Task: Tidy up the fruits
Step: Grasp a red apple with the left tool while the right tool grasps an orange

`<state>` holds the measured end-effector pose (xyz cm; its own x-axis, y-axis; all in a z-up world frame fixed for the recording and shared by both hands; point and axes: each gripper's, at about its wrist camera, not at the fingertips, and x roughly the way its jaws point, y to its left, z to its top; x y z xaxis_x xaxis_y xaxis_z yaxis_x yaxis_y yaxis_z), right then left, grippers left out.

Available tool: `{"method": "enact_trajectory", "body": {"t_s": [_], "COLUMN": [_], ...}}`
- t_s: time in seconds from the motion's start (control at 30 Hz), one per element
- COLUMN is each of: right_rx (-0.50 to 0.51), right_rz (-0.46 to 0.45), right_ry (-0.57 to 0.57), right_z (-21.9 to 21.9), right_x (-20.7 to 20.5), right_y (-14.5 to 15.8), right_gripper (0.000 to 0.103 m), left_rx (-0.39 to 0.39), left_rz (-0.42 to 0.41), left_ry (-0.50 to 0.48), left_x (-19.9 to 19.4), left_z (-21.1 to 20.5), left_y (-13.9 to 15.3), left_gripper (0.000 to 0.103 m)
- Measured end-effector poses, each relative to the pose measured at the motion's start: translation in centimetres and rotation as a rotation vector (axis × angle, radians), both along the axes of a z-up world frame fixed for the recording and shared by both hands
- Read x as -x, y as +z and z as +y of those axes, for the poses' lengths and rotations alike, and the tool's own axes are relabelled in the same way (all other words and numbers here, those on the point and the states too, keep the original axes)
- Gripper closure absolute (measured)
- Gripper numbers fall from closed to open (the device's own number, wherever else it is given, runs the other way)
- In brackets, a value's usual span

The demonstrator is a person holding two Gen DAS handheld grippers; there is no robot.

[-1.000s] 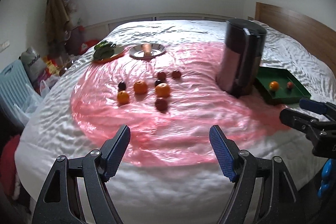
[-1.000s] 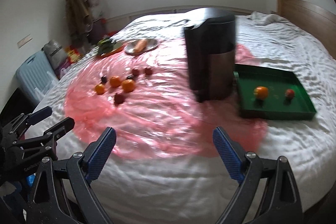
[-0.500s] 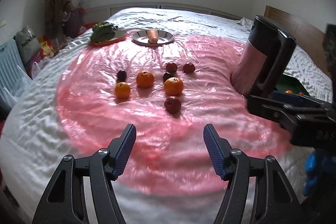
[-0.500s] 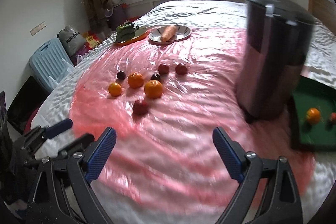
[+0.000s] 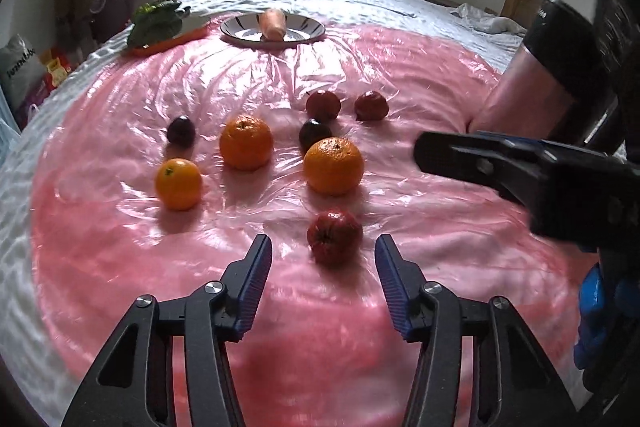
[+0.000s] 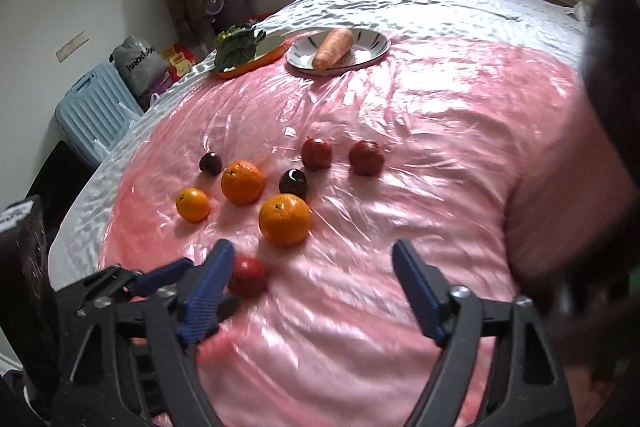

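Three oranges [image 5: 246, 143], two dark plums [image 5: 181, 131] and red apples lie loose on a pink plastic sheet [image 5: 120, 247] spread over the bed. The nearest red apple [image 5: 334, 237] sits just ahead of my left gripper [image 5: 320, 255], in line with the gap between its blue pads. The jaws are closing and the pads are clear of the apple. My right gripper [image 6: 312, 267] is open over bare sheet, right of that apple [image 6: 248, 277] and below an orange [image 6: 285, 219]. The right gripper's finger [image 5: 480, 163] also reaches in from the right in the left wrist view.
A plate [image 5: 240, 31] with a carrot [image 5: 273, 23] and an orange tray of greens [image 5: 154, 23] sit at the far side. A tall dark bin [image 5: 560, 67] stands close on the right. The bed drops off on the left, where a blue suitcase [image 6: 92, 107] stands.
Both grippers have moved forward and down toward the fruit. The left jaws have narrowed, now lined up on the nearest red apple. The green tray has left view.
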<state>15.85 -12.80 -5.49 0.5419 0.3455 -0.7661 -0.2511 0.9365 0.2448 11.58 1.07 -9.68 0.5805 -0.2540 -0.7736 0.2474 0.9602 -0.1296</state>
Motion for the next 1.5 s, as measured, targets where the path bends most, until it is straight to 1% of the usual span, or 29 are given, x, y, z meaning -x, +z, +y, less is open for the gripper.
{"method": "enact_trajectory", "body": {"t_s": [0.17,0.3,0.4,0.47,0.5,0.53,0.57,0.63,0.73,0.87,1.1,1.37,1.5], "right_rx": [-0.024,-0.012,-0.003,0.014,0.018,0.021,0.026,0.04,0.033,0.0,-0.074,-0.123,-0.141], "right_rz": [0.052,0.078,0.098,0.11,0.117,0.126,0.134,0.144,0.157,0.162,0.168,0.142,0.13], "right_ry": [0.034,0.066,0.076,0.079,0.081,0.081,0.083,0.084,0.081,0.081,0.075,0.065,0.049], "right_z": [1.6,3.2,4.2,4.7,4.9,5.0,5.2,5.5,5.5,4.9,3.9,3.0,2.2], "right_x": [-2.8,-4.1,-4.8,-5.2,-5.3,-5.5,-5.7,-5.9,-6.1,-6.3,-6.3,-5.7,-5.2], "right_y": [-1.7,-3.0,-3.8,-4.3,-4.6,-4.8,-5.1,-5.4,-5.9,-6.1,-6.3,-5.3,-4.7], "right_gripper": [0.0,0.0,0.0,0.0,0.0,0.004,0.02,0.027,0.027,0.029,0.029,0.029,0.029], "left_rx": [0.025,0.034,0.056,0.063,0.065,0.067,0.068,0.068,0.061,0.064,0.099,0.143,0.145], "left_rz": [0.022,0.037,0.055,0.064,0.068,0.071,0.075,0.079,0.084,0.086,0.097,0.095,0.086], "left_ry": [-0.021,-0.038,-0.041,-0.044,-0.046,-0.048,-0.049,-0.051,-0.053,-0.055,-0.052,-0.04,-0.034], "left_x": [-0.7,-1.2,-1.6,-1.8,-1.9,-1.9,-2.0,-2.1,-2.3,-2.4,-2.5,-2.4,-2.2], "left_z": [-0.2,-0.4,-0.2,-0.1,-0.1,-0.1,-0.2,-0.2,-0.3,-0.3,0.1,0.7,0.7], "left_y": [-1.1,-1.4,-1.7,-2.0,-2.1,-2.2,-2.3,-2.4,-2.7,-2.9,-3.2,-3.2,-2.9], "left_gripper": [0.055,0.056,0.062,0.068,0.069,0.071,0.072,0.072,0.072,0.073,0.073,0.074,0.074]}}
